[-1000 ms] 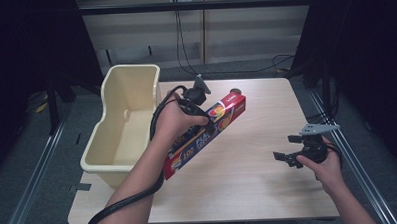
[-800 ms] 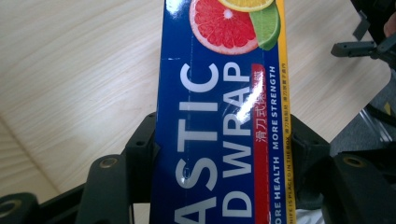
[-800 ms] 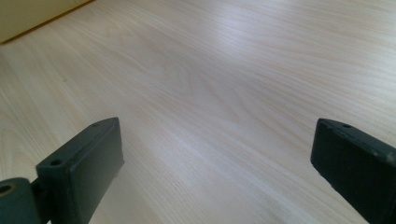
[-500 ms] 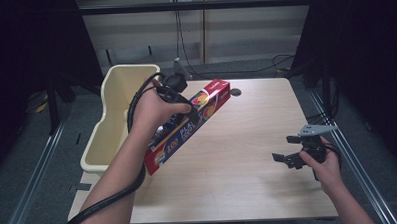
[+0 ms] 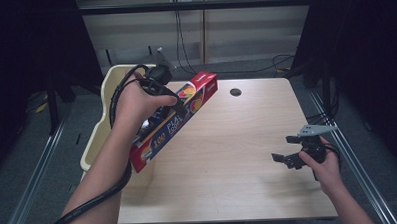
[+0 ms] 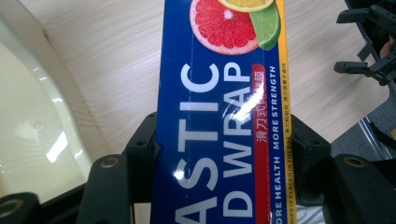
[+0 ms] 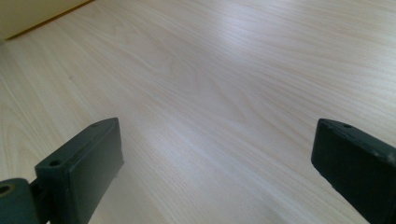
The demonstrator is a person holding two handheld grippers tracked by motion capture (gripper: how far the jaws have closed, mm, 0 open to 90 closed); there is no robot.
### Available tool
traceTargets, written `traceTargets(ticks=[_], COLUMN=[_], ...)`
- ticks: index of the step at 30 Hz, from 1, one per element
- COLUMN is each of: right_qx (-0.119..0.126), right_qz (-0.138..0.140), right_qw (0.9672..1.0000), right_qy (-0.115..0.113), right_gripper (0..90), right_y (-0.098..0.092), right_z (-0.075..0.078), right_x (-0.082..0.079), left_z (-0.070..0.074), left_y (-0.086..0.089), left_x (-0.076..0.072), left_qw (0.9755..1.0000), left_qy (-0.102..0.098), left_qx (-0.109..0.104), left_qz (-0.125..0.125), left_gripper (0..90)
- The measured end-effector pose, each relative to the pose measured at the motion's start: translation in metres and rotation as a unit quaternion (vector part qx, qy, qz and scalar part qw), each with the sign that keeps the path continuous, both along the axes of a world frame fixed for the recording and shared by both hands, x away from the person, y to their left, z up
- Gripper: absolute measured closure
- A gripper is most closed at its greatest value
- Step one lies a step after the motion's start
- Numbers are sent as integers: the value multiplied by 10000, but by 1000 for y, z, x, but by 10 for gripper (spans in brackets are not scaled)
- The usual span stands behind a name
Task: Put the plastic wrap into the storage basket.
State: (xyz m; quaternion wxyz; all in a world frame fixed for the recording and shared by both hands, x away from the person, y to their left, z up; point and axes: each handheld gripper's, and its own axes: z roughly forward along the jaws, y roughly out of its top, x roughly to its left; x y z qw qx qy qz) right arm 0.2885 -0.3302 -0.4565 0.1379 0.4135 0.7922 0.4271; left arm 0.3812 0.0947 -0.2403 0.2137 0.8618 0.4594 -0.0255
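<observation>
A long red and blue plastic wrap box (image 5: 173, 124) hangs tilted in the air over the table's left edge, one end low toward me, the other high and far. My left gripper (image 5: 178, 105) is shut on it across its middle. In the left gripper view the box (image 6: 219, 107) runs up between the two black jaws, which press on both its sides. My right gripper (image 5: 284, 148) rests low over the table at the right, open. In the right gripper view its jaws (image 7: 215, 154) stand wide apart with bare wood between them.
A cream plastic tub (image 5: 94, 143) stands against the left side of the wooden table (image 5: 238, 160); its pale inside (image 6: 28, 126) lies just left of the held box. A dark round hole (image 5: 235, 92) sits near the table's far edge. Cables hang behind.
My left hand has lifted the box off the table and carried it left, toward the tub. The right gripper has stayed in place, still open.
</observation>
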Motion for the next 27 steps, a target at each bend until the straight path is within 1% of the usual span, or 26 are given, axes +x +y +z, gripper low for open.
traceTargets(ticks=[2, 3, 4, 6, 10, 12, 13, 14, 16, 17, 18, 19, 20, 21, 23, 26, 27], right_qx=[18, 8, 10, -5, -5, -7, -12, -18, -35, -44, -44, -44, -36, -26, -30, -35, -30], right_qz=[8, 6, 9, 32, 51, 56, 56, 54, 62, 58, 54, 52, 58, 65, 52, 60, 48], right_qw=[10000, 10000, 10000, 10000, 10000, 10000, 10000, 10000, 10000, 10000, 10000, 10000, 10000, 10000, 10000, 10000, 10000], right_qy=[13, 2, 17, 23, 43, 31, 24, 20, 29, 31, 29, 25, 22, 28, 24, 23, 22], right_gripper=[20, 21, 21, 21, 21, 21, 21, 21, 21, 21, 21, 21, 21, 21, 21, 21, 21], right_y=[0, 0, 0, 0, 2, 2, 2, 2, 2, 2, 2, 2, 2, 2, 2, 2, 3], right_z=[0, 0, 0, -1, -1, -1, -1, -1, -1, -1, -1, -1, -1, -1, -1, -1, -1], right_x=[0, 0, 0, 0, 0, 0, 0, 0, 0, 0, -1, -1, -1, -1, -1, -1, -1], left_z=[3, 4, 5, 7, 11, 13, 14, 16, 18, 18, 19, 19, 20, 20, 21, 23, 24], left_y=[4, 6, 7, 11, 18, 22, 24, 26, 27, 29, 32, 33, 35, 38, 41, 47, 50], left_x=[0, 0, -1, -2, -4, -4, -5, -5, -7, -7, -7, -8, -8, -8, -9, -8, -8], left_qw=[10000, 10000, 9999, 9999, 9997, 9997, 9996, 9996, 9991, 9990, 9990, 9987, 9986, 9986, 9982, 9979, 9976], left_qy=[15, -20, -32, -18, -52, -62, -91, -67, -126, -139, -117, -134, -127, -154, -130, -165, -145], left_qx=[29, 41, 7, 1, 29, 53, 32, 65, 87, 114, 101, 56, 74, 84, 84, 92, 77], left_qz=[20, 40, 107, 136, 253, 230, 278, 276, 394, 402, 412, 488, 517, 493, 581, 612, 674], left_gripper=[407, 407, 407, 407, 407, 407, 407, 408, 407, 407, 407, 407, 407, 407, 407, 407, 407])
